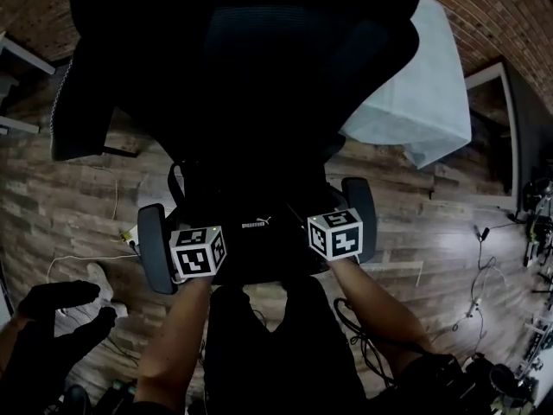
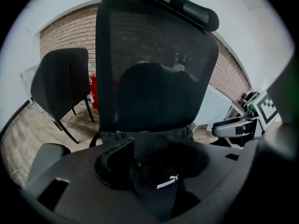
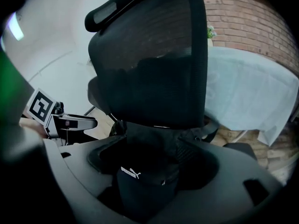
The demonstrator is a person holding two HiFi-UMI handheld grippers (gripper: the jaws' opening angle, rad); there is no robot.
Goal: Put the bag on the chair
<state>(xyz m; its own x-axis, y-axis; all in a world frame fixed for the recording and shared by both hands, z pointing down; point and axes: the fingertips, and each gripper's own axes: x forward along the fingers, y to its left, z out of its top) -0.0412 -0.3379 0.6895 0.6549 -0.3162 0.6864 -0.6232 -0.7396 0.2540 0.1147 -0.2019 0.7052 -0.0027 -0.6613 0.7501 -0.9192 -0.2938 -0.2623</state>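
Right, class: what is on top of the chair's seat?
A black bag lies there against the backrest, its front edge between the jaws of the left gripper and right gripper. The seat surface beneath is covered.

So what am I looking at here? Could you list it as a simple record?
Place: brick walls, wooden floor
Chair: black mesh-backed office chair
Bag: black bag, on the chair's seat
Left gripper: bag fabric between its fingers; grip unclear
Right gripper: bag fabric between its fingers; grip unclear
Nearby: white-covered table
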